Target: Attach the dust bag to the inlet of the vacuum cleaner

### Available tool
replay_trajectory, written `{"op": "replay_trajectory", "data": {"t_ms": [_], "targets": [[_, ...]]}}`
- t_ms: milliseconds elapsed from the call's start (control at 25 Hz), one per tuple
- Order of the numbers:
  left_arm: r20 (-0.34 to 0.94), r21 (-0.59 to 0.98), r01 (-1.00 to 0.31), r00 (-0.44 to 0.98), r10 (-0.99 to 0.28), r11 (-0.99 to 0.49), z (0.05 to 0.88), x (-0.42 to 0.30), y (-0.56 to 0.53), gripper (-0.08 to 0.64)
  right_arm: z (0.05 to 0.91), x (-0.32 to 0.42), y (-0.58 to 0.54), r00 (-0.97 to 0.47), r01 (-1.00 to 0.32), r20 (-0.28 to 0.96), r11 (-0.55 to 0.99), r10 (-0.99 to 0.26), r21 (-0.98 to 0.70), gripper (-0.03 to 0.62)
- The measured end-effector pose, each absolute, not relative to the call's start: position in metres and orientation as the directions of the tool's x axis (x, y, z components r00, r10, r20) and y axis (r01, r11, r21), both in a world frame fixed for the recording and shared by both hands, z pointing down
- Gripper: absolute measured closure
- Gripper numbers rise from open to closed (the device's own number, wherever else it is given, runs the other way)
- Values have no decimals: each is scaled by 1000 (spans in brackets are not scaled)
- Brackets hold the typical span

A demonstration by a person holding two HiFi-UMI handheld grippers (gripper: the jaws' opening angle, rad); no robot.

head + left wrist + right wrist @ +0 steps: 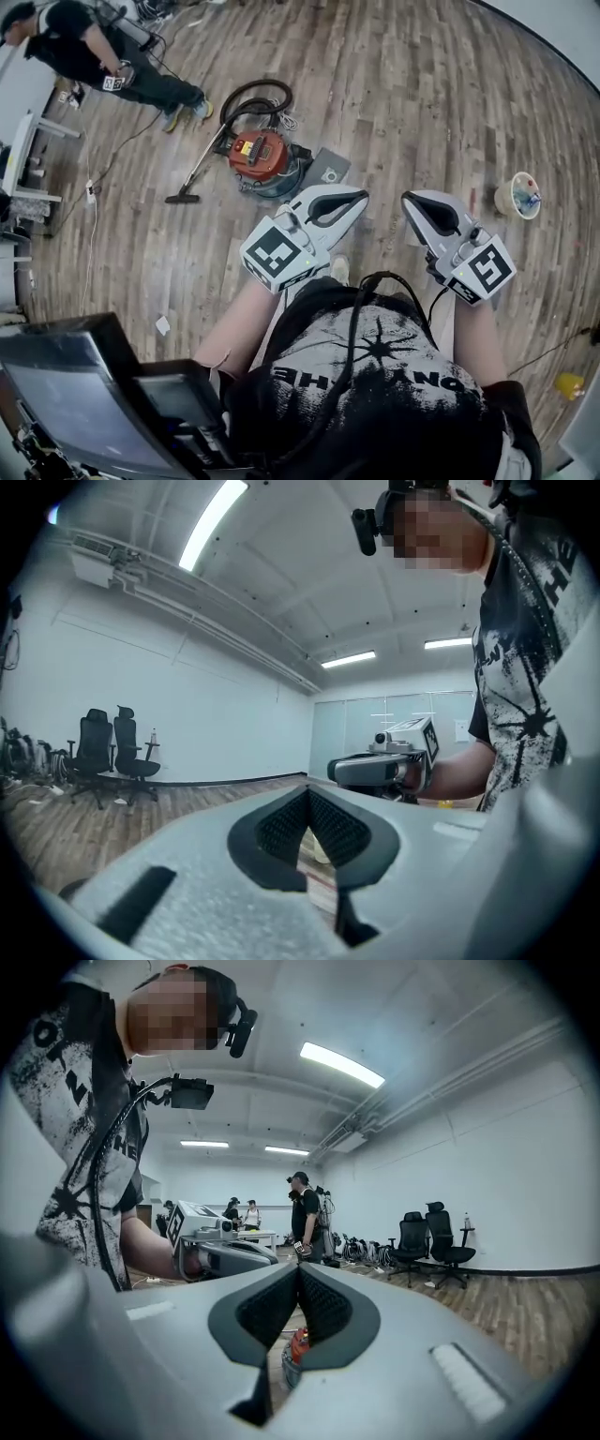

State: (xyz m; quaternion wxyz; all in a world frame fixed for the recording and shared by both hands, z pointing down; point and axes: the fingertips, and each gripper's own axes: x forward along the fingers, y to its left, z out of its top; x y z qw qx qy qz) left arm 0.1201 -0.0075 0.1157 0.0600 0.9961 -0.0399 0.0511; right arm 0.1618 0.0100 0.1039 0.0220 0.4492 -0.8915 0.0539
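Ahead of both tips and off to the left, well apart from them on the wooden plank floor point(422, 94): the round red-topped vacuum cleaner with a grey drum point(261, 157), and just beside it, on the side toward the white left gripper point(359, 197) (the nearer of the two), a flat grey rectangular piece point(330, 169), probably the dust bag. Pressed shut on nothing, both that gripper and the white right gripper point(410, 202). Too small to make out: the inlet, the bag's collar and its long axis.

Glossy wood plank floor point(394, 103), shiny red vacuum cleaner point(260, 155) lid
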Motion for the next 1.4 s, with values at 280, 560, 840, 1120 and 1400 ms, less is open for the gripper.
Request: {"op": "replay_trajectory", "data": {"t_ms": [280,560,840,1120,1400], "targets": [[95,129,-130,988,-118,-983,120,114,-68,563,102,159,-50,-625,-780,108,623,-773,-49,588],[130,111,-224,969,-210,-968,128,134,-121,563,100,175,-115,-706,-706,94,709,-702,-8,588],[150,70,-460,882,-447,-885,127,153,-188,563,113,187,-195,-872,-482,113,876,-477,-18,588],[142,89,-658,751,-645,-747,129,180,-245,563,116,208,-253,-961,-250,126,968,-245,-18,588],[173,90,-800,599,-782,-593,135,182,-261,563,128,202,-278,-990,-47,136,998,-41,-39,588]]}}
